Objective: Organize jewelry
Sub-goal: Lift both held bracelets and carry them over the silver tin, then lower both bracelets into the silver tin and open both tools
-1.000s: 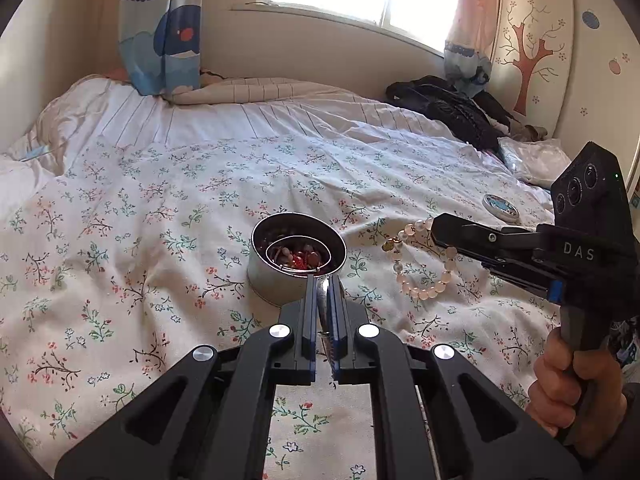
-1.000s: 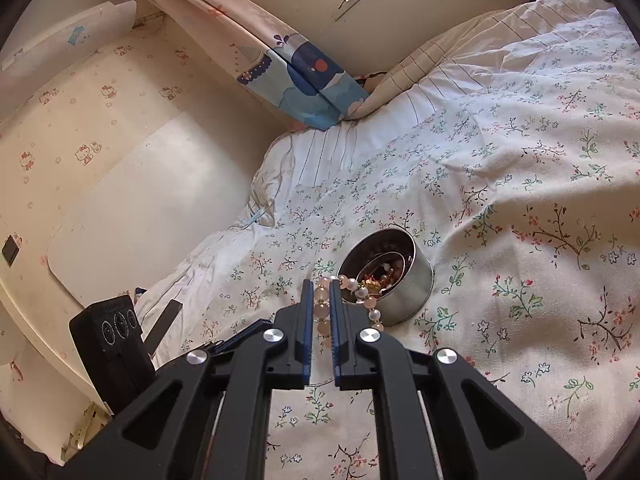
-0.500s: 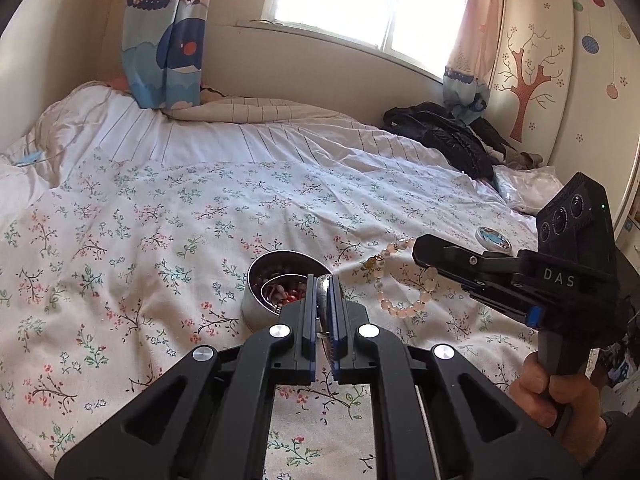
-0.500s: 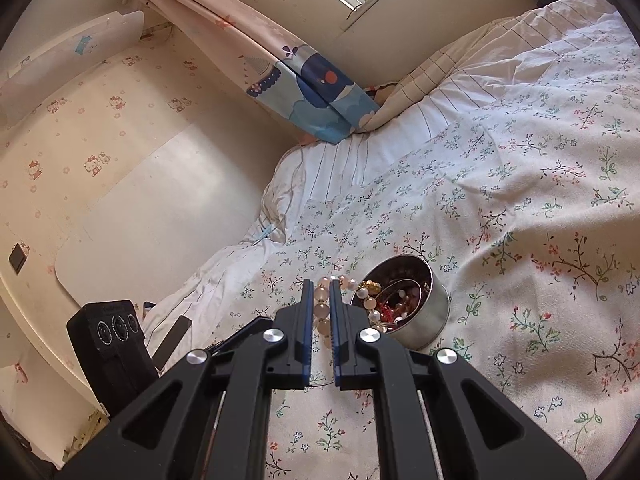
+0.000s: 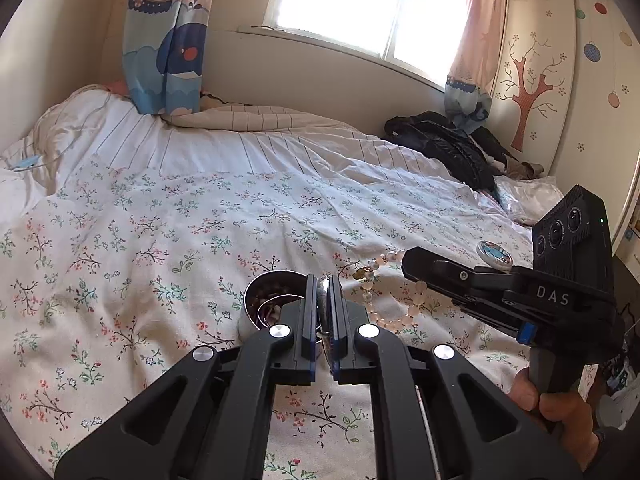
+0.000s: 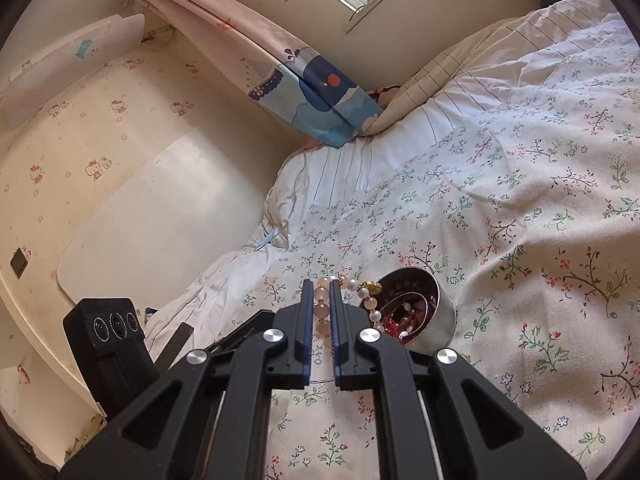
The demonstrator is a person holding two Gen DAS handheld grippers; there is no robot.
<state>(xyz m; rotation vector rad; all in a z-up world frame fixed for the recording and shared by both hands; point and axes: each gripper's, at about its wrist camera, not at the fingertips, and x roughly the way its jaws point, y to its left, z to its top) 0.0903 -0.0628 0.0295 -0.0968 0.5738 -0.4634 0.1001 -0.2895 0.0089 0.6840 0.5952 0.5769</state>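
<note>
The left gripper (image 5: 323, 312) pinches an indistinct silvery piece (image 5: 322, 292), half-hiding the round metal tin (image 5: 272, 304); the right gripper (image 6: 321, 312) clamps a pale pink bead bracelet (image 6: 322, 308).

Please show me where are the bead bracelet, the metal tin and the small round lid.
bead bracelet (image 6: 322, 307), right wrist view, pink bead between the jaws
metal tin (image 6: 434, 326), right wrist view, outer side wall
small round lid (image 5: 495, 255), left wrist view, printed top

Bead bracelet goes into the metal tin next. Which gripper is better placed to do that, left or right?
Right. The right gripper is already shut on the bead bracelet, whose loose end hangs right by the open metal tin. The left gripper is busy, shut on a small silvery piece.
</note>
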